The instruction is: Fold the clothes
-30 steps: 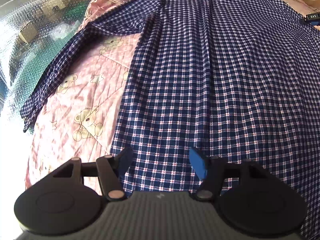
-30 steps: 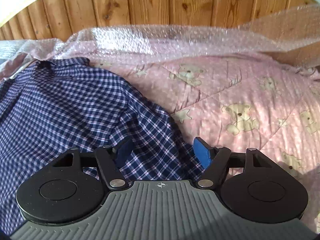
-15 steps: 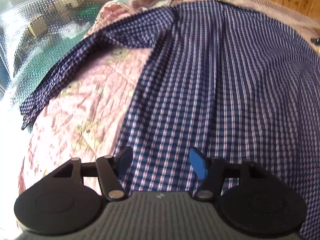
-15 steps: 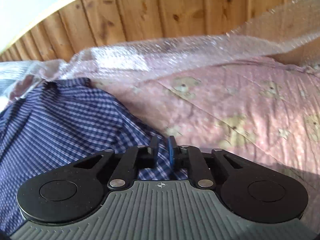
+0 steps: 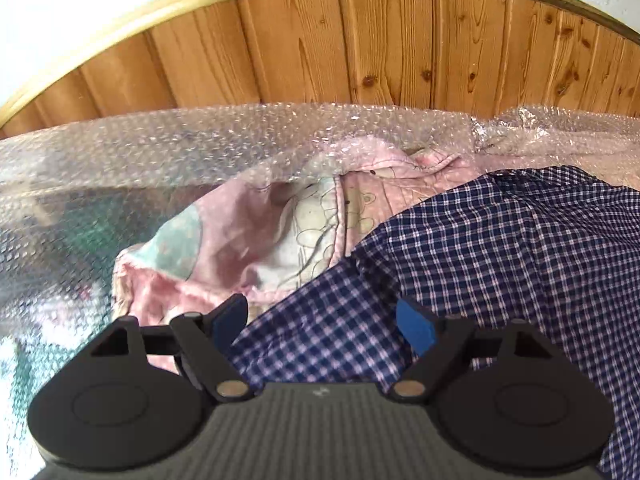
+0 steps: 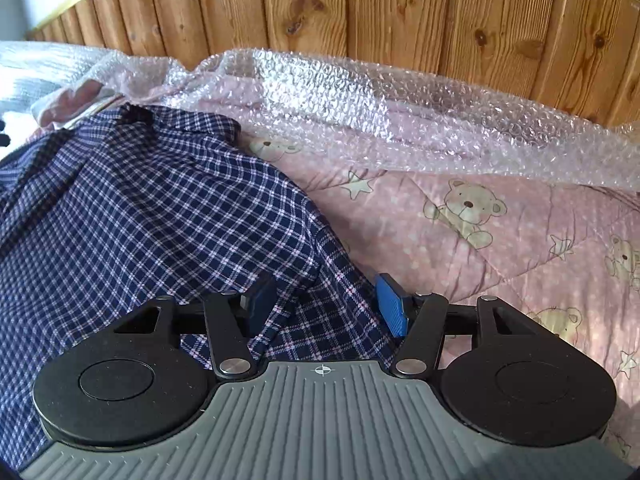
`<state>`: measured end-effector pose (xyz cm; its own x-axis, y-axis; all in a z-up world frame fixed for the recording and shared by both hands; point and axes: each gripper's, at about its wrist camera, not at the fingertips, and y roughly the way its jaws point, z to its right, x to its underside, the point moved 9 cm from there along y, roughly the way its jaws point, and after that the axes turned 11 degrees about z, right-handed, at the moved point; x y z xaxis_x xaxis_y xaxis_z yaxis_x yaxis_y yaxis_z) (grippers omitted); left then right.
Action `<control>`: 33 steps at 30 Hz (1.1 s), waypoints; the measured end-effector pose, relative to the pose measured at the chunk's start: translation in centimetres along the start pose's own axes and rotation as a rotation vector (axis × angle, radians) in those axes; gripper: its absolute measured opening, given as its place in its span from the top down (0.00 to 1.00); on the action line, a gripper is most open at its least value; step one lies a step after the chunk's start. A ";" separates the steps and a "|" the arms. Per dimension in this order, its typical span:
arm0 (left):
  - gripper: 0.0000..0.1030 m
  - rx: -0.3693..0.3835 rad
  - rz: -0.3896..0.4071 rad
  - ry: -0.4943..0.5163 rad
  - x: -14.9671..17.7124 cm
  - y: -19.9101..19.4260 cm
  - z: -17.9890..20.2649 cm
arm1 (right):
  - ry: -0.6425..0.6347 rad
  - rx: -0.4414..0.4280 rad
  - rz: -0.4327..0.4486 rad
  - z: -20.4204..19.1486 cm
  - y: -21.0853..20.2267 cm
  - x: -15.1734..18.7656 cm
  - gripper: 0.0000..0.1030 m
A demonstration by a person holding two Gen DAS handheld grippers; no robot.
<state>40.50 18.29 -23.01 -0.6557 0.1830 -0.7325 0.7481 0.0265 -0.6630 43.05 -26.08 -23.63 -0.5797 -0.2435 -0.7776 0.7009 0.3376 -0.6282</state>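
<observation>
A navy checked shirt [image 5: 500, 256] lies spread on a pink teddy-bear quilt [image 6: 480, 240]. In the left wrist view my left gripper [image 5: 322, 322] is open just above the shirt's left shoulder and sleeve, with checked cloth lying between and below its blue pads [image 5: 414, 326]. The same shirt [image 6: 160, 216] fills the left of the right wrist view, its collar toward the headboard. My right gripper [image 6: 326, 305] is open over the shirt's right edge, where a fold of sleeve cloth runs between the jaws. Neither gripper pinches the cloth.
Bubble wrap [image 5: 160, 148] is draped along the head of the bed, also seen as bubble wrap [image 6: 360, 96] on the right side. A wooden plank headboard [image 6: 400, 8] stands behind. The quilt's bunched corner [image 5: 240, 248] lies left of the shirt.
The right gripper shut half a second ago and has opened again over the sleeve edge. The left gripper stayed open and moved up the shirt toward the headboard.
</observation>
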 end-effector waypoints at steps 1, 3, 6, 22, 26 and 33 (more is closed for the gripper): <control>0.19 0.010 -0.012 0.015 0.1 1.3 0.1 | -0.001 0.003 0.000 0.1 0.0 -0.1 0.43; 0.20 0.027 -0.034 0.042 0.4 3.6 0.4 | 0.000 0.009 0.006 0.3 -0.1 -0.4 0.43; 0.20 0.039 -0.044 0.049 1.0 5.7 0.3 | 0.016 0.032 0.021 0.8 0.6 -0.9 0.43; 0.94 0.065 -0.075 0.034 0.9 7.1 -0.8 | -0.020 0.164 -0.042 1.0 2.2 0.0 1.00; 0.85 -0.017 -0.082 0.032 0.6 6.6 -1.0 | -0.030 0.214 -0.075 1.4 2.1 -0.1 1.00; 0.55 0.084 0.096 0.031 -2.9 1.3 1.2 | -0.054 0.237 0.066 -0.8 -1.5 -3.7 0.70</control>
<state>43.25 16.57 -21.99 -0.5769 0.2115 -0.7889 0.7953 -0.0747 -0.6016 43.85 -24.91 -19.77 -0.5111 -0.2781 -0.8133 0.8179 0.1335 -0.5596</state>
